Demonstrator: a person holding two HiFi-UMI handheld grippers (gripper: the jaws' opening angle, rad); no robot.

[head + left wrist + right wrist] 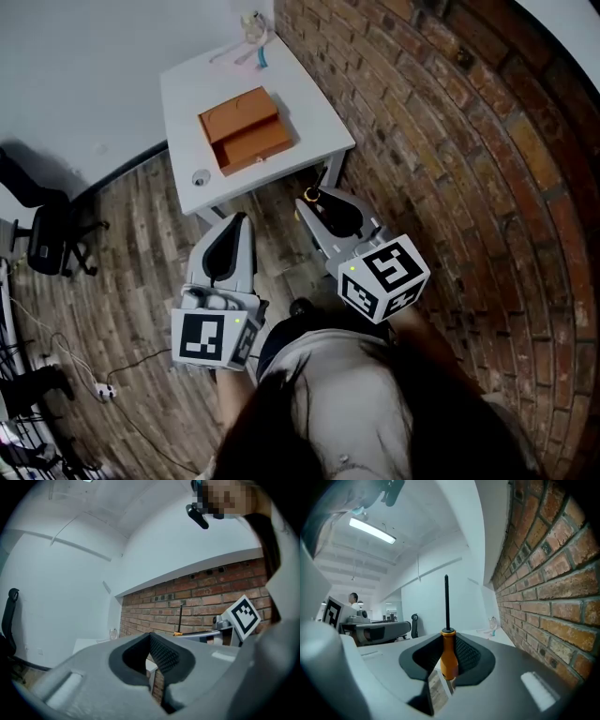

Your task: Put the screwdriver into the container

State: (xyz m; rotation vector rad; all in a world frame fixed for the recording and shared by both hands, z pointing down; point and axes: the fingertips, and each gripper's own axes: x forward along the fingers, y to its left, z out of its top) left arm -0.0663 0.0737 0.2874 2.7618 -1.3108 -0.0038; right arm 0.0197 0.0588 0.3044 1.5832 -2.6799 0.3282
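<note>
Right gripper (317, 208): it is held in front of the person's body, over the wooden plank floor (122, 281), with the jaws pointing toward the small white table (187, 94). It is not over the table.
Right jaws: they are pressed on the orange handle of the screwdriver with the thin black shaft (449, 656). In the right gripper view the shaft stands straight up out of the ribbed black pads (466, 654).
Screwdriver, head view: only a small orange and black part (309, 196) shows at the tip of the right gripper, well apart from the container.
Left gripper (232, 234): it is just beside the right one and a little nearer to the person, also over the floor and pointing to the table.
Left jaws: in the left gripper view (152, 667) they are closed together with nothing between them.
Container: the open orange-brown wooden box (246, 129) lies flat near the middle of the table.
Surroundings: a red brick wall (450, 141) runs along the person's right side, and a black office chair (47, 234) stands on the left.
</note>
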